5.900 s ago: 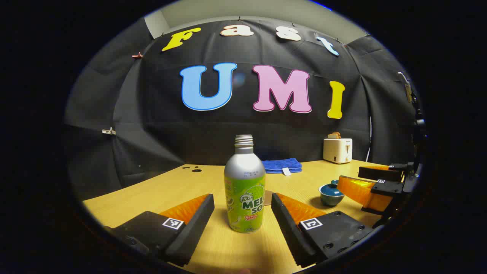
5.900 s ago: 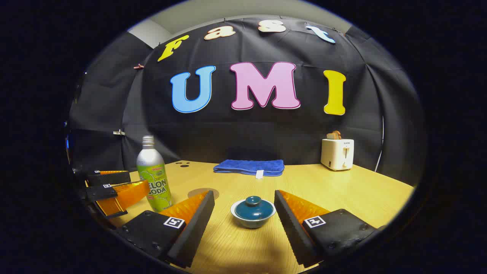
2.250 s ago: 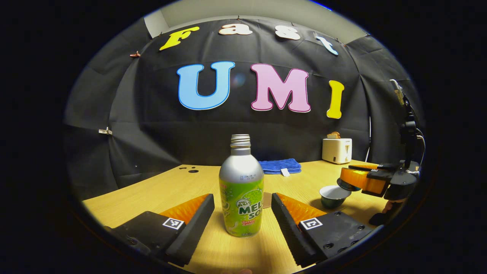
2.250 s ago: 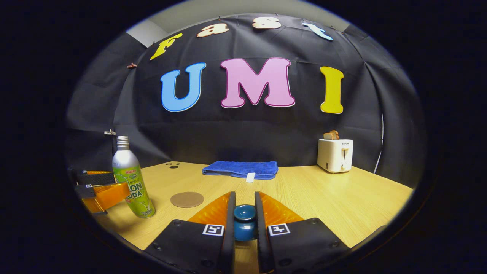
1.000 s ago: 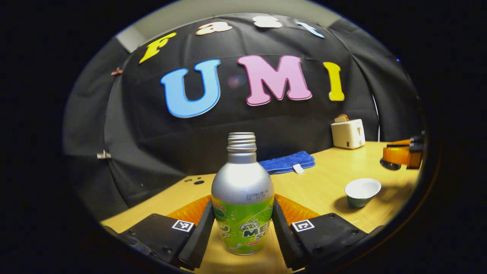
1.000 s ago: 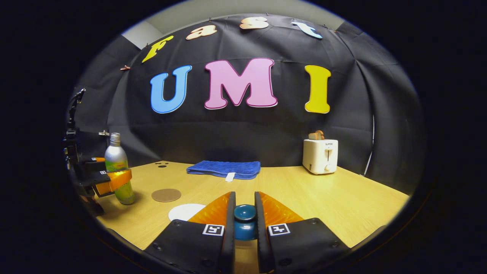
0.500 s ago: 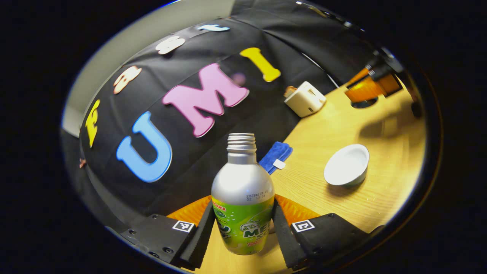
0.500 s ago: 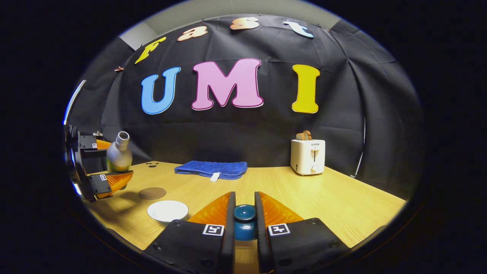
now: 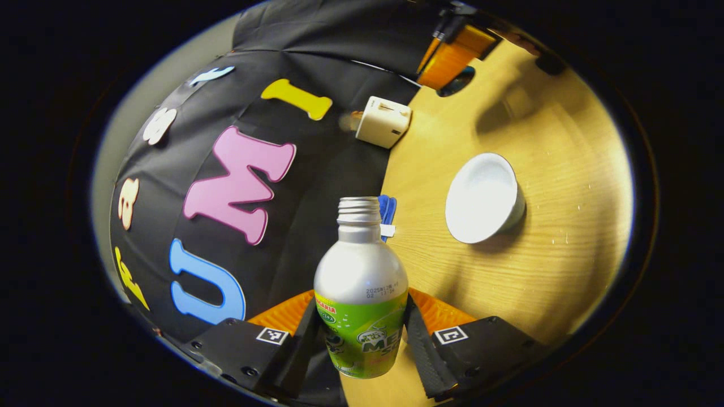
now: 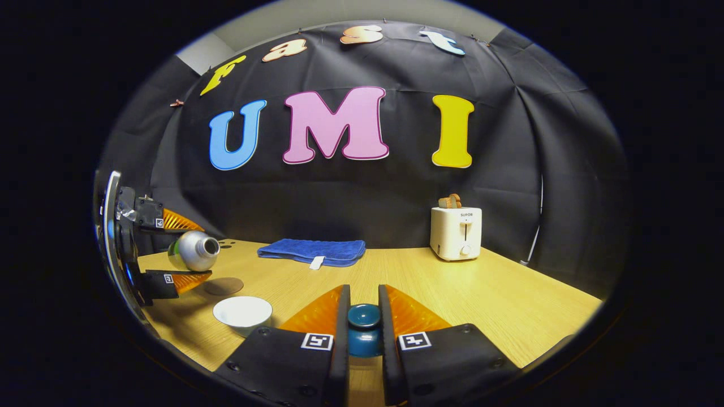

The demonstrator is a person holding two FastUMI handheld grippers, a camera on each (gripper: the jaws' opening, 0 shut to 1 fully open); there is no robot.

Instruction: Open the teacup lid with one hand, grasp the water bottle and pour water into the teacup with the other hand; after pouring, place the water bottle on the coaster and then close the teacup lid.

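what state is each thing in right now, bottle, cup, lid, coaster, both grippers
water bottle: uncapped, tipped sideways, lifted
teacup: uncovered, on the table
teacup lid: off the cup, held by its knob
coaster: bare
left gripper: jaws shut on the bottle
right gripper: jaws shut on the lid

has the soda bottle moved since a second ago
Yes. The silver-and-green metal soda bottle has risen and tipped sideways, its mouth now toward the blue folded towel.
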